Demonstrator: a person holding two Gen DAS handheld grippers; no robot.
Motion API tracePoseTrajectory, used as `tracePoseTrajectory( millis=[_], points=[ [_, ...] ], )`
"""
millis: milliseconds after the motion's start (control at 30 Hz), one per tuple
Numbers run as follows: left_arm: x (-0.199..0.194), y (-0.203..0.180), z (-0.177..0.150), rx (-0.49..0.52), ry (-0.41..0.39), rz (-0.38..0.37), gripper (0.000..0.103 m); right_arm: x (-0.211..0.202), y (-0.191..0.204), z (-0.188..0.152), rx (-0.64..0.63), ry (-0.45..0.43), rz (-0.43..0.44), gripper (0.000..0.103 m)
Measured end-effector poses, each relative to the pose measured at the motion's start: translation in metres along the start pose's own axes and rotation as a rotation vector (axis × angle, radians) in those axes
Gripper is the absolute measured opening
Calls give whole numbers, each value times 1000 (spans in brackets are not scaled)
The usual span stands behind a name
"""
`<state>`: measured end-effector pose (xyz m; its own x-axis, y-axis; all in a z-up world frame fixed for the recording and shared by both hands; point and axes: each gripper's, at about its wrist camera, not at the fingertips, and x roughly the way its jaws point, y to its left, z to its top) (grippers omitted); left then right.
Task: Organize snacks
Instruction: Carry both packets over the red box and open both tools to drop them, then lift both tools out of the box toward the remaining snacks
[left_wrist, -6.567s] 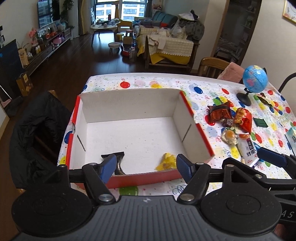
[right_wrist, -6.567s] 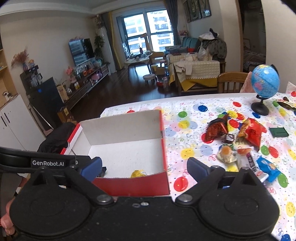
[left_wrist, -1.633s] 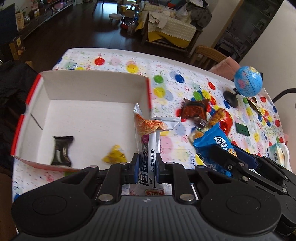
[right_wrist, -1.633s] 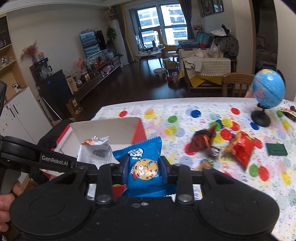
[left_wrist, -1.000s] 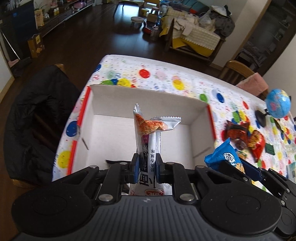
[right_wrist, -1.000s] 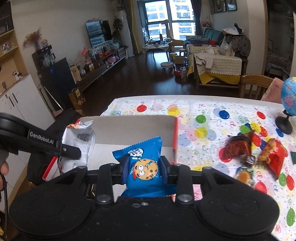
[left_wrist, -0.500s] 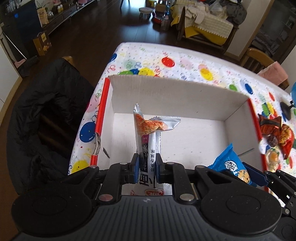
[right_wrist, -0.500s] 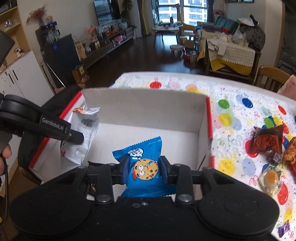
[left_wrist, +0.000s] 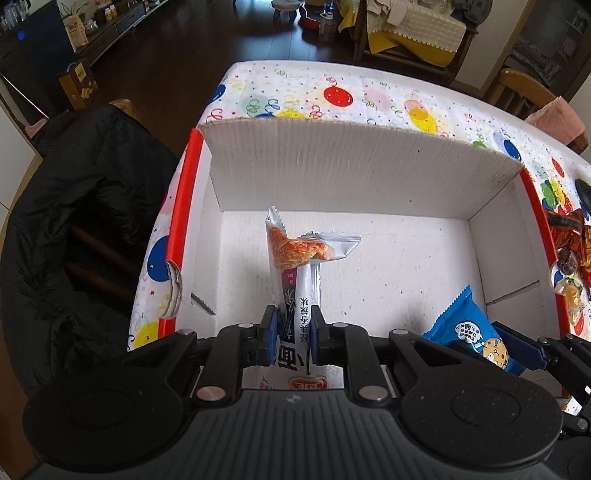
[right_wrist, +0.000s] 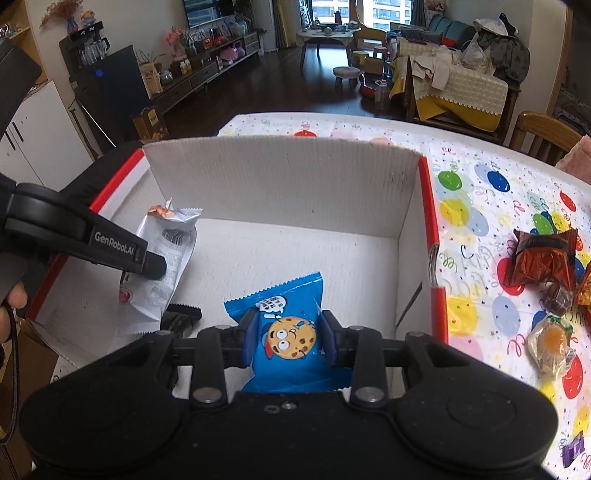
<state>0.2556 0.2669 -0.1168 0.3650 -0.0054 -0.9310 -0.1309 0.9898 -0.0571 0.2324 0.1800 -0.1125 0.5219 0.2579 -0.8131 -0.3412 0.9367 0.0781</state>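
Balloon-print desk (left_wrist: 369, 99): both snack-pinching hand-held grippers have come down over the box (left_wrist: 354, 162); right hand-held gripper (right_wrist: 289, 341) is opening around the cookie pack (right_wrist: 284, 332), left hand-held gripper (left_wrist: 293, 334) clamps the silver packet (left_wrist: 295, 266).

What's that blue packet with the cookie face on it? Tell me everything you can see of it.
The blue packet is a glossy plastic snack wrapper with crimped ends, printed with a cartoon cookie face and a small white speech bubble. It stands roughly upright between the right gripper pads, whose jaws are opening, over the floor of the white cardboard box. The left wrist view shows it near the box's right wall.
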Motion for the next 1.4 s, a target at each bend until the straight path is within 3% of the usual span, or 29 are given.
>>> tracePoseTrajectory(
  millis=[367, 533, 900, 1200, 1400],
  points=[
    [-10, 1, -6, -12, -7, -34, 30, -13, -3, -3, 23, -17, 5, 41],
    [-25, -1, -12, -13, -43, -43, 58, -25, -3, -4, 39, -39, 6, 52],
    [-61, -7, -26, 2, -102, -79, 62, -63, -9, -9, 71, -123, 21, 82],
    [-96, -18, -45, 33, -172, -117, 68, -99, -8, -20, 65, -203, 32, 93],
    [-117, -27, -56, 43, -206, -164, 79, -123, -17, -32, 84, -261, 25, 96]
  ],
)
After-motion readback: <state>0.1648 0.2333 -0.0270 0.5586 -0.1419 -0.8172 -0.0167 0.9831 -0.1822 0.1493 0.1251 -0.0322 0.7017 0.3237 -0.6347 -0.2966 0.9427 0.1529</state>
